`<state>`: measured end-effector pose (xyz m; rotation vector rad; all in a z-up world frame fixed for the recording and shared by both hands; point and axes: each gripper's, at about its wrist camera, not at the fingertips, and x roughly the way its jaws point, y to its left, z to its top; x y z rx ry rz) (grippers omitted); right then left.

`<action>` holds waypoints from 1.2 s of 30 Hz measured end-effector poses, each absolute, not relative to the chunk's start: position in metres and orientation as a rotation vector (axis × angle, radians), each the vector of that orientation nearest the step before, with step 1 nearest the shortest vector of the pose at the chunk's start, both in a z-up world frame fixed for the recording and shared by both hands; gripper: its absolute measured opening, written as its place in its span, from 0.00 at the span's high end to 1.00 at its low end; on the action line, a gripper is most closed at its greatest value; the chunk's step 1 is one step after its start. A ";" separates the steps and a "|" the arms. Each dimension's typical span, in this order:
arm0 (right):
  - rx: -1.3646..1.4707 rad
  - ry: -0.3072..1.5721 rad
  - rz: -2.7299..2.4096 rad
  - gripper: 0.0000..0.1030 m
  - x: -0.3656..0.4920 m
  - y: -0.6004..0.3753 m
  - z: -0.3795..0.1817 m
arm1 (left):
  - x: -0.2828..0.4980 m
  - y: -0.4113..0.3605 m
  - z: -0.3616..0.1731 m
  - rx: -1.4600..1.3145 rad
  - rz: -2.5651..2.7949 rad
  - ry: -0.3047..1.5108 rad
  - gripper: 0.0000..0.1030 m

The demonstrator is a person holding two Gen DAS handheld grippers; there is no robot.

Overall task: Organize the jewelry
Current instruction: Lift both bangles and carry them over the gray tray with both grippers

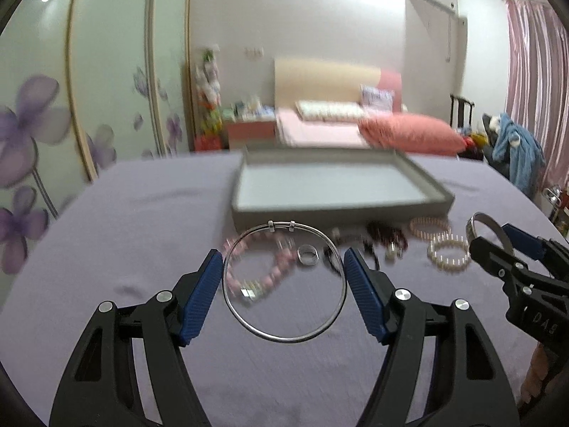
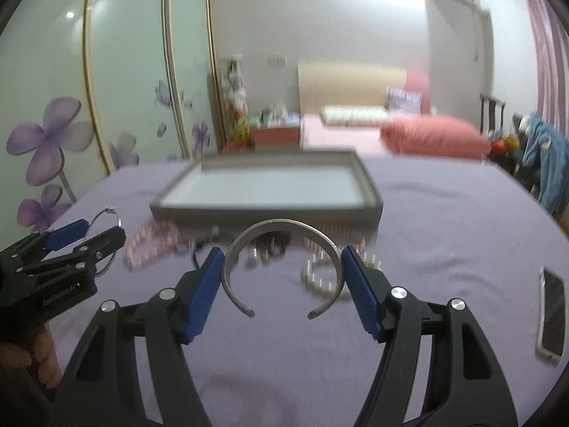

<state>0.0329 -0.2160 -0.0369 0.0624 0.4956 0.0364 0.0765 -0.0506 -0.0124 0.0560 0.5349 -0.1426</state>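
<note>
My left gripper [image 1: 282, 252] is shut on a thin silver bangle [image 1: 284, 339], its blue pads pressing the two sides, and holds it above the purple cloth [image 1: 142, 220]. My right gripper [image 2: 283, 250] is shut on an open silver cuff bracelet [image 2: 281, 223], gap toward the camera. Each gripper shows in the other's view: the right gripper [image 1: 498, 236] at the right edge, the left gripper [image 2: 103, 229] at the left. An empty grey tray [image 1: 338, 211] lies just beyond the jewelry. On the cloth lie a pink bead bracelet [image 1: 281, 270], a silver ring [image 1: 307, 254], dark red beads [image 1: 386, 236] and a pearl bracelet [image 1: 448, 254].
A phone [image 2: 551, 315] lies on the cloth at the right. The tray's near wall [image 2: 266, 213] stands just behind the row of jewelry. Behind the table are a bed with a pink pillow [image 1: 412, 135], a flower-printed wardrobe [image 1: 53, 124] at left and a chair with blue clothes [image 1: 515, 149].
</note>
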 end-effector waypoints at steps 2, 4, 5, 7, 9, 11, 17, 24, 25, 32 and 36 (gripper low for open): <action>0.046 0.433 0.016 0.36 0.030 -0.213 -0.027 | 0.073 -0.051 -0.003 0.060 -0.125 0.475 0.32; 0.024 0.360 -0.006 0.36 0.027 -0.210 -0.016 | 0.072 -0.051 0.004 0.062 -0.113 0.433 0.32; 0.012 0.328 -0.020 0.36 0.026 -0.208 -0.012 | 0.072 -0.051 0.009 0.062 -0.109 0.410 0.32; -0.006 0.284 -0.041 0.36 0.026 -0.206 -0.005 | 0.075 -0.054 0.017 0.063 -0.099 0.378 0.32; -0.012 0.257 -0.060 0.36 0.029 -0.207 0.001 | 0.078 -0.055 0.021 0.065 -0.095 0.358 0.32; -0.004 0.240 -0.071 0.36 0.035 -0.210 0.006 | 0.081 -0.058 0.026 0.075 -0.087 0.331 0.32; -0.005 0.200 -0.105 0.36 0.056 -0.219 0.018 | 0.097 -0.069 0.032 0.095 -0.076 0.285 0.32; 0.011 0.198 -0.115 0.36 0.090 -0.225 0.024 | 0.126 -0.074 0.033 0.084 -0.072 0.284 0.32; 0.014 0.203 -0.114 0.36 0.096 -0.226 0.024 | 0.132 -0.075 0.032 0.085 -0.073 0.287 0.32; 0.027 0.300 -0.104 0.36 0.149 -0.231 0.011 | 0.170 -0.082 0.018 0.091 -0.099 0.357 0.32; 0.055 0.430 -0.089 0.36 0.188 -0.238 -0.009 | 0.200 -0.088 0.002 0.098 -0.121 0.457 0.32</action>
